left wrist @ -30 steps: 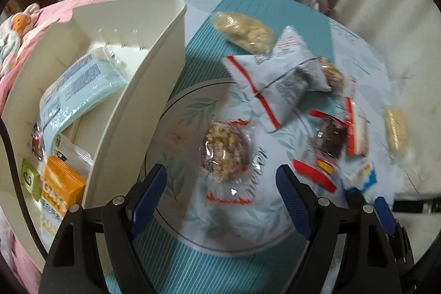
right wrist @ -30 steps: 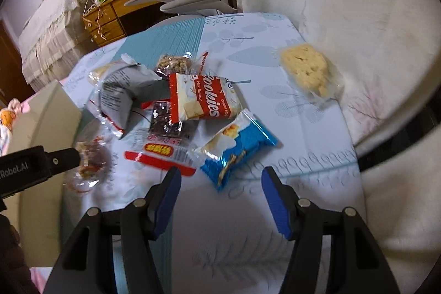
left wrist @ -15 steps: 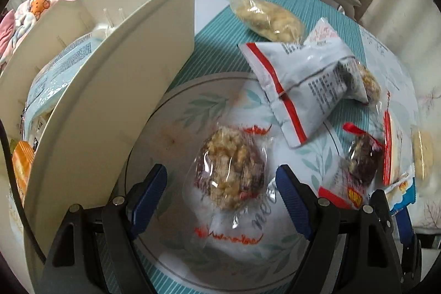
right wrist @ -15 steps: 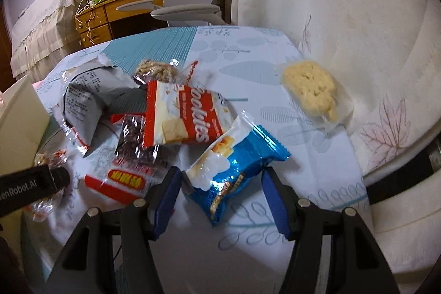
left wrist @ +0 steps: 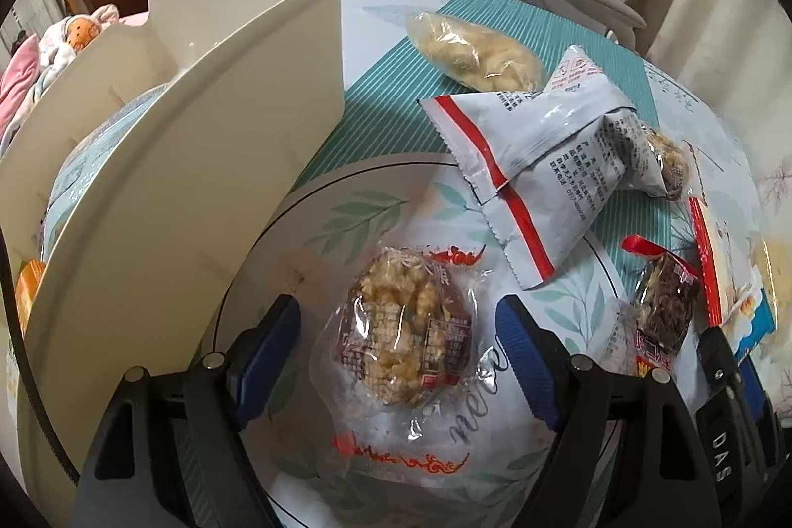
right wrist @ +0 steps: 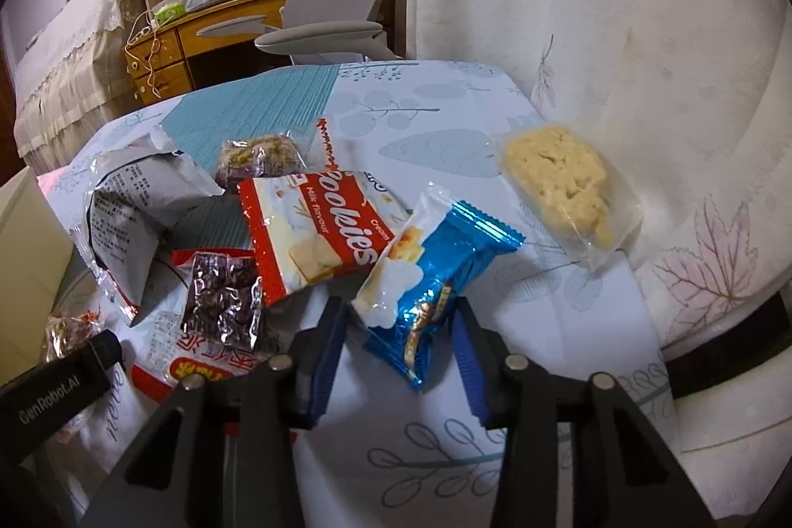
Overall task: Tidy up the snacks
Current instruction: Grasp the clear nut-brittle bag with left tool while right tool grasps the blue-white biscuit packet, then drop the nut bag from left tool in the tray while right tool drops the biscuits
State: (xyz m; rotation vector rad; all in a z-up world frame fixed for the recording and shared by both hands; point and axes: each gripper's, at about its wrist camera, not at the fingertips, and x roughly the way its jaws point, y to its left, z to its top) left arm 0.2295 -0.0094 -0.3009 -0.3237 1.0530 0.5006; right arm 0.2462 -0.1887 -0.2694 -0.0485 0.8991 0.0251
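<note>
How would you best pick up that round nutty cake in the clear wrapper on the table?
Grip the nut cake across its thick round middle, coming down from above, as the open left gripper straddles it. It lies flat, and its loose wrapper edges would likely slip or crumple.

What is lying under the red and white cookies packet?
The cookies packet rests partly on a dark snack packet and the patterned tablecloth. Whatever lies beneath its middle is covered.

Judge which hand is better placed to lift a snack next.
Right: its jaws are closing around the blue packet, whose end already lies between them. The left gripper only straddles the nut cake, jaws wide apart.
</note>
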